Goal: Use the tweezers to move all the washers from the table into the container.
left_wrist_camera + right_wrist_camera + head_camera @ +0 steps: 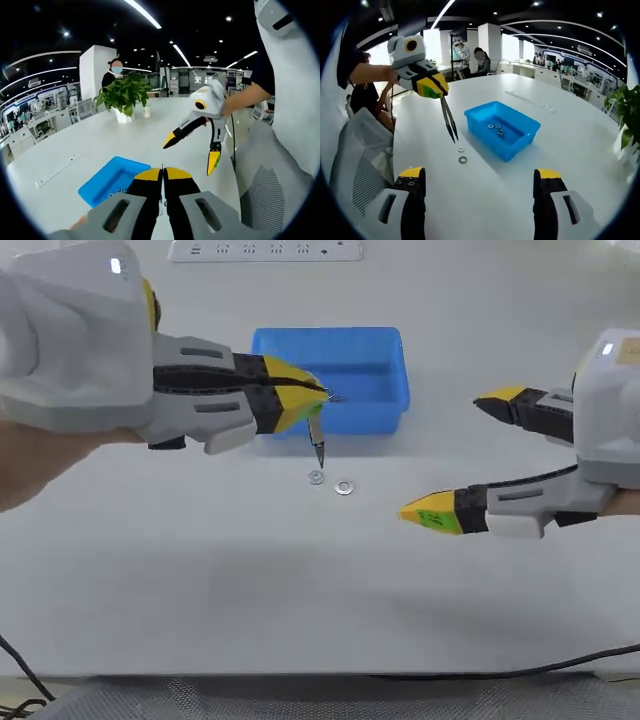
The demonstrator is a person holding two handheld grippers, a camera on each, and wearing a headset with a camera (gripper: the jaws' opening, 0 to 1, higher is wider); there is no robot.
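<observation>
L gripper [318,400]: clenched on tweezers [318,445], jaws pressed together; raised above surface [200,580] by near-left corner of container [370,418]; tweezers hang down from it, tips toward surface
Tweezers vs washers: tips just above near washer [316,477], can't tell if touching; 2nd washer [344,487] just beside it, on the side toward R gripper [445,455]
Washers' place: both flat on surface, abt midway btw its side edges, just in front of container's near wall, on the near-edge side
R gripper: released, jaws wide apart, nothing btw them; hovers well apart from both washers, toward surface's right edge
Markings: green patch on R gripper's nearer fingertip, any print too small to read
Container: blue rectangular tray, open top, set toward far edge; stored washers [500,132] lie on its floor near the middle, abt 3 in right gripper view
Far edge: white power strip [265,250] lying along it, behind container
Near edge: black cable [500,672] running along it, right half
</observation>
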